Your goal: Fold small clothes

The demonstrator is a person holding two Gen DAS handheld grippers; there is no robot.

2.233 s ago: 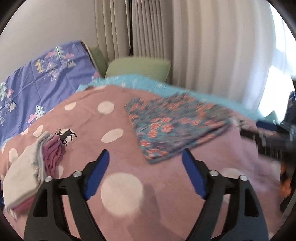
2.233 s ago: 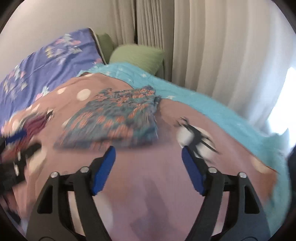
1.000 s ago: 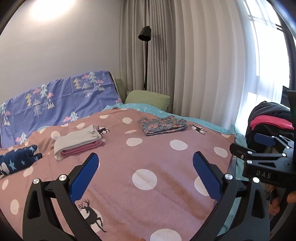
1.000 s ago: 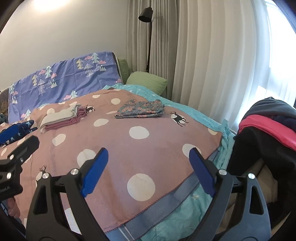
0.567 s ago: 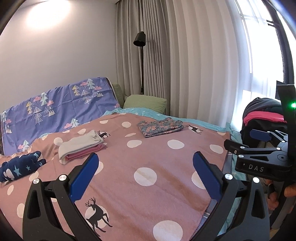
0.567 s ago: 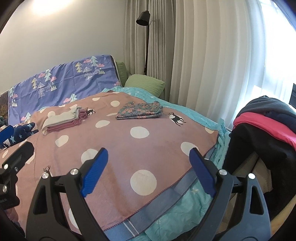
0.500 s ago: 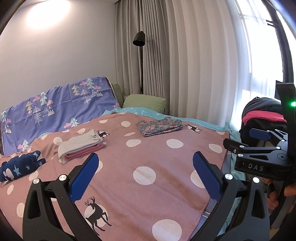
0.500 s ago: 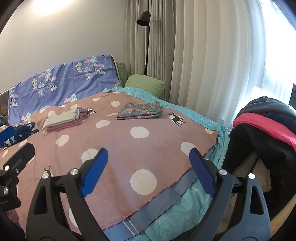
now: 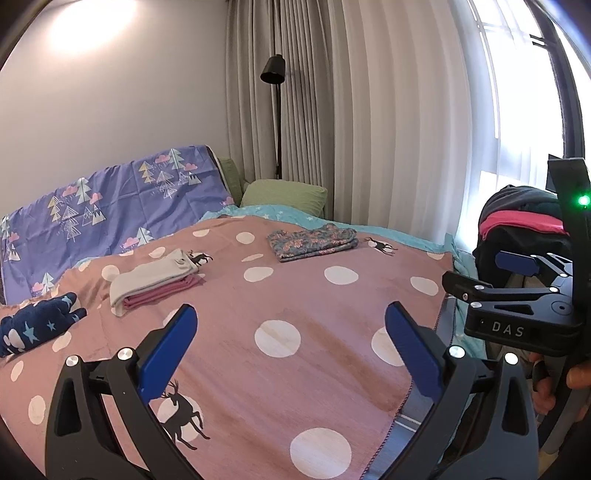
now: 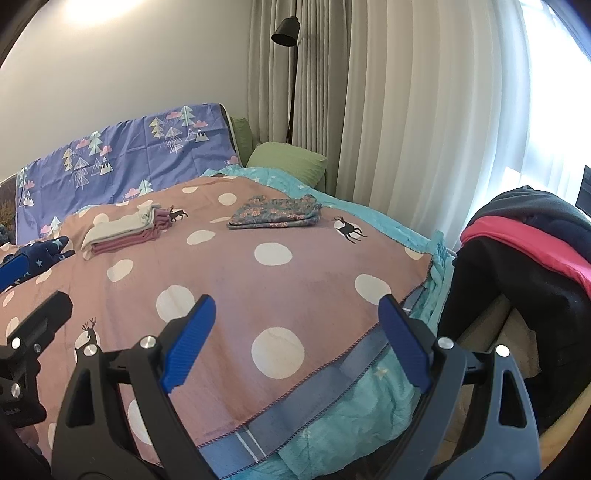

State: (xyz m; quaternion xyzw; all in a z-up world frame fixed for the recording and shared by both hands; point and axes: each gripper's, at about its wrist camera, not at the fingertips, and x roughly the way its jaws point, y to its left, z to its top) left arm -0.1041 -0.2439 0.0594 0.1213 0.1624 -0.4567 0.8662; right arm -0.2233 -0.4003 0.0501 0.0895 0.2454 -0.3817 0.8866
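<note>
Polka-dot blanket [image 9: 295,302] under both empty tongs, left [image 9: 291,347] and right [image 10: 295,339], wide; "DAS" lettering

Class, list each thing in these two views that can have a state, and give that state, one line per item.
left gripper: open, empty
right gripper: open, empty
floral garment: folded, flat on the blanket
grey and pink clothes: folded, stacked
dark clothes pile: unfolded, heaped
floor lamp: cannot tell whether lit
curtains: drawn

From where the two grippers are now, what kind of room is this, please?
Most likely a home bedroom: a bed under a pink polka-dot blanket with deer, a green pillow at its head, and a black floor lamp by long pale curtains.
</note>
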